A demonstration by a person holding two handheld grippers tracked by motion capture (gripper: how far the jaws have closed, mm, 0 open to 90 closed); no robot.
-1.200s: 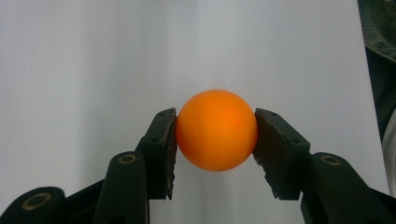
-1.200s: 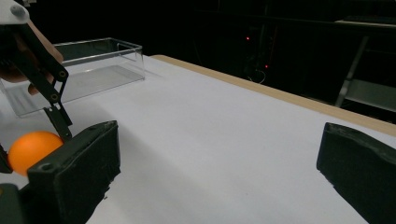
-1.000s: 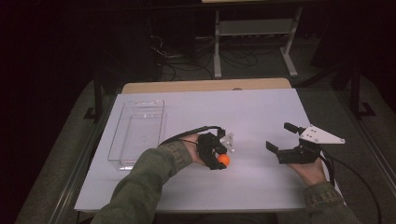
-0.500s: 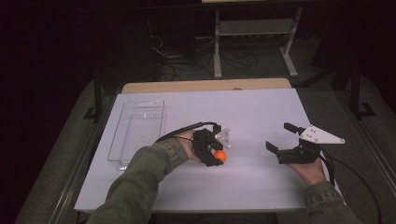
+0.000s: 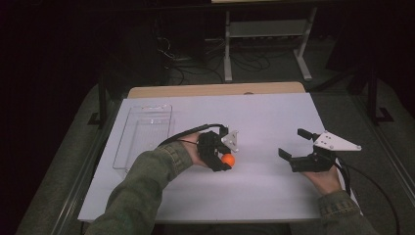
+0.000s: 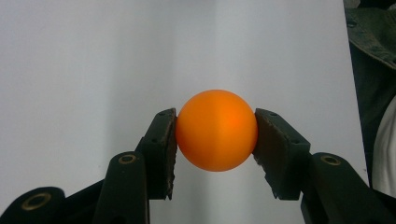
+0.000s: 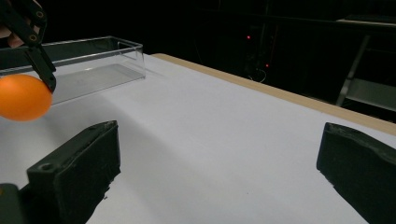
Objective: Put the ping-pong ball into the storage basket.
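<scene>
While left claw (image 6: 215,140) pinches orange ball (image 6: 216,129) above the surface (image 5: 274,117), transfer to clear bin (image 5: 145,134) likely follows; right claw (image 5: 294,145) spread.

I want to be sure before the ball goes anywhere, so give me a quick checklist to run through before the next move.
1. Left gripper shut on the orange ball, a pad on each side: ok.
2. Ball centred between the pads: ok.
3. Ball clear of the white table, seen in the right gripper view: ok.
4. Clear tray has nothing in it: ok.
5. Right gripper open, holding nothing, apart from the ball: ok.
6. Grip firm enough to carry: cannot tell.
</scene>
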